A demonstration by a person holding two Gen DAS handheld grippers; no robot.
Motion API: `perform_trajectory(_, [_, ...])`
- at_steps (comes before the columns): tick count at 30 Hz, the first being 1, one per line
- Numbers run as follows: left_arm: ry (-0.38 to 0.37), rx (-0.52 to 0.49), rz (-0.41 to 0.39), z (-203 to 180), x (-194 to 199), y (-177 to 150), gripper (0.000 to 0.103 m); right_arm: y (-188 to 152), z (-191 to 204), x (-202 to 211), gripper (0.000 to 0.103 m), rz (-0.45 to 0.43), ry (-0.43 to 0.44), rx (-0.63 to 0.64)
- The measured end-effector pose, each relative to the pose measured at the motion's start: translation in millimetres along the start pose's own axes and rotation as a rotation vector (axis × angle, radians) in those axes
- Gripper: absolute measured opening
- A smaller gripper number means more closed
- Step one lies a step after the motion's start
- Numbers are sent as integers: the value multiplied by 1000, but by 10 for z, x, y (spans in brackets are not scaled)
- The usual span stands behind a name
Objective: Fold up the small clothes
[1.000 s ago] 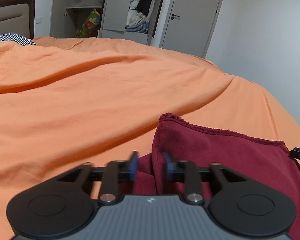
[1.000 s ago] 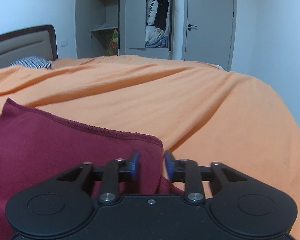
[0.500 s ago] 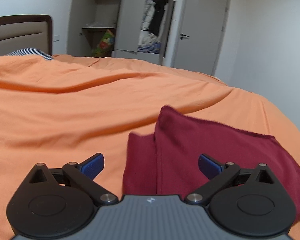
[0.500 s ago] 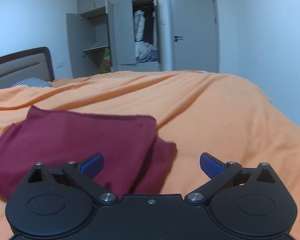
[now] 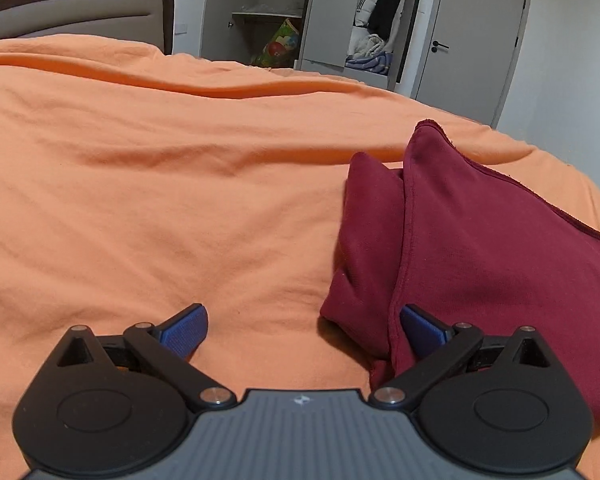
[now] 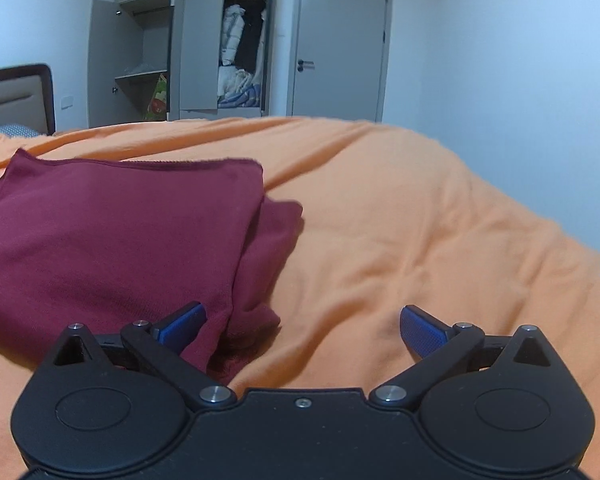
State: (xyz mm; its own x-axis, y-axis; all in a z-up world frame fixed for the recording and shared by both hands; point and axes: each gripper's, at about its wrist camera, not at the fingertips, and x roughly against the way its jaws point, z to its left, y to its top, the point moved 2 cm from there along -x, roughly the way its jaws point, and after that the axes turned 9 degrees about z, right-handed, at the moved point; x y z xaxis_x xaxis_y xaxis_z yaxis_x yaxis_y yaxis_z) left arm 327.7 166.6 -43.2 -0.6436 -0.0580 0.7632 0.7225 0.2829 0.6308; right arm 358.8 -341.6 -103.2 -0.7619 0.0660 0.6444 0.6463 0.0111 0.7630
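Note:
A dark red garment (image 5: 480, 248) lies folded in layers on the orange bed cover (image 5: 160, 184). In the left wrist view it fills the right side, and my left gripper (image 5: 304, 330) stands open at its near left corner, holding nothing. In the right wrist view the same garment (image 6: 112, 240) lies to the left. My right gripper (image 6: 302, 330) is open too, its left finger over the garment's near right corner and its right finger over bare cover.
The orange cover (image 6: 420, 240) spreads wide around the garment. A headboard (image 5: 80, 8) stands at the back left. Beyond the bed are an open wardrobe (image 6: 204, 52) with clothes inside and a closed grey door (image 6: 340, 40).
Both grippers went from shut on the garment's top edge to open, letting the cloth drop folded on the bed. Both have since drawn back and outward from it.

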Motion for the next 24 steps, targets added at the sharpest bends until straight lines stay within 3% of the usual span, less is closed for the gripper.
perform_trajectory(8, [-27,2,-42,-6,83,-75,102,-5,0,144,102,-50,-3,-31])
perform_trajectory(11, [-72,57,-47,11,187,-46,103,91,116,355,102,-117,-29,-18])
perform_trajectory(14, [-156,100,-81,-9,275,-48,103,273,290,445,102,-148,14,-1])
perform_trajectory(16, [-181,96,-96,-55,270,-59,103,434,455,401,102,-144,50,16])
perform_trajectory(19, [-139,78,-69,-108,151,-104,103,693,751,244,102,-140,82,46])
perform_trajectory(24, [-136,71,-113,-88,64,-219,103,1107,1319,-174,102,-128,138,155])
